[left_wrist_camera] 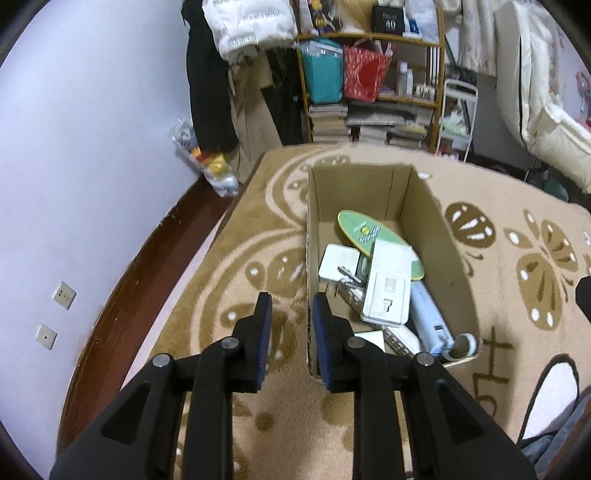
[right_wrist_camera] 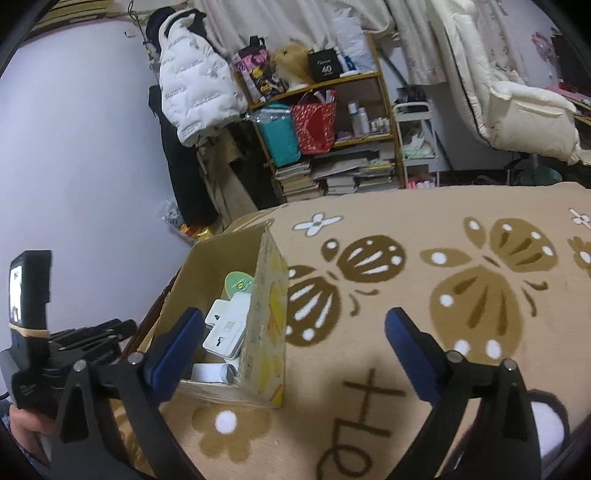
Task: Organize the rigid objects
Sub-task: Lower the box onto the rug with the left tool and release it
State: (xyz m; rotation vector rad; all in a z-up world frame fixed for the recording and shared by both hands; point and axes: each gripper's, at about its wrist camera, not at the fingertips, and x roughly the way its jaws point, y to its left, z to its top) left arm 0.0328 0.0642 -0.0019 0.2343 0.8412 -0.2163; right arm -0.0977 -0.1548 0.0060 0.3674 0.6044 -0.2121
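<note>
Your left hand-held gripper [left_wrist_camera: 291, 314] hangs above the near left corner of the cardboard box [left_wrist_camera: 454, 254], its blue pads a narrow gap apart with nothing between them. Your right hand-held gripper [right_wrist_camera: 295, 332] stands spread wide and empty over the tan blanket [right_wrist_camera: 443, 221] with its brown butterfly pattern, just right of the box.

The box sits on the blanket, open at the top. Inside it lie a green oval board [left_wrist_camera: 365, 230] with a small round emblem whose lettering is too small to read, a white power strip [left_wrist_camera: 388, 291] across it, a flat white square piece [left_wrist_camera: 338, 262], and a pale blue device [left_wrist_camera: 430, 317] along the right wall. The box's outer side shows yellow print that I cannot read.

On the shelf [left_wrist_camera: 436, 103] behind, a black box [left_wrist_camera: 388, 18] bears a large "40". Brown characters are drawn on the blanket near you.
</note>
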